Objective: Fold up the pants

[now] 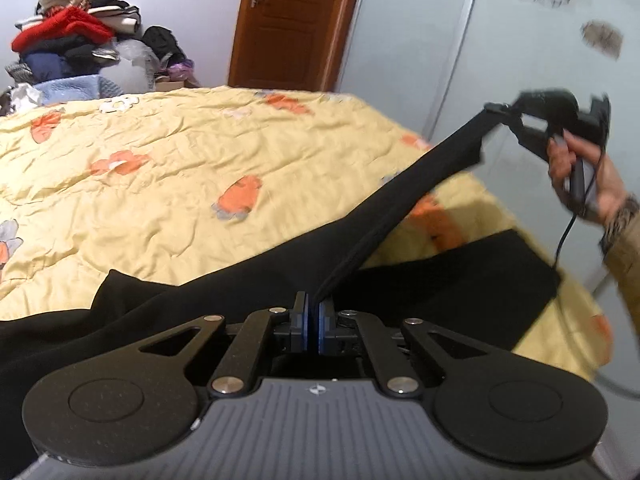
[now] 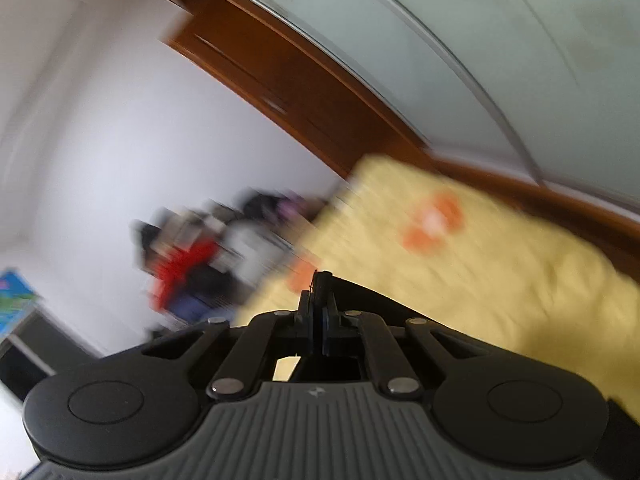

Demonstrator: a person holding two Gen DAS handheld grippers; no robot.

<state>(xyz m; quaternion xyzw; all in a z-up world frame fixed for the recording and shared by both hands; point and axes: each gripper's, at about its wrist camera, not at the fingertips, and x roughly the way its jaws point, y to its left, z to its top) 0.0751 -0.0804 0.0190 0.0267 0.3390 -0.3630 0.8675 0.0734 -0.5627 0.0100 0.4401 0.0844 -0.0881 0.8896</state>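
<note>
Black pants (image 1: 256, 280) lie on the near part of a yellow flowered bedspread (image 1: 180, 168). My left gripper (image 1: 314, 308) is shut on an edge of the pants. From it a taut band of the fabric runs up to the right gripper (image 1: 496, 110), held in a person's hand (image 1: 576, 168) above the bed's right side. In the blurred right wrist view, my right gripper (image 2: 319, 304) is shut on a thin black fold of the pants (image 2: 360, 296). Another part of the pants (image 1: 472, 280) lies flat at the right.
A pile of clothes (image 1: 76, 28) is heaped beyond the far left end of the bed. A brown wooden door (image 1: 288, 24) and pale wardrobe panels (image 1: 480, 40) stand behind the bed. A cable (image 1: 568, 232) hangs from the right gripper.
</note>
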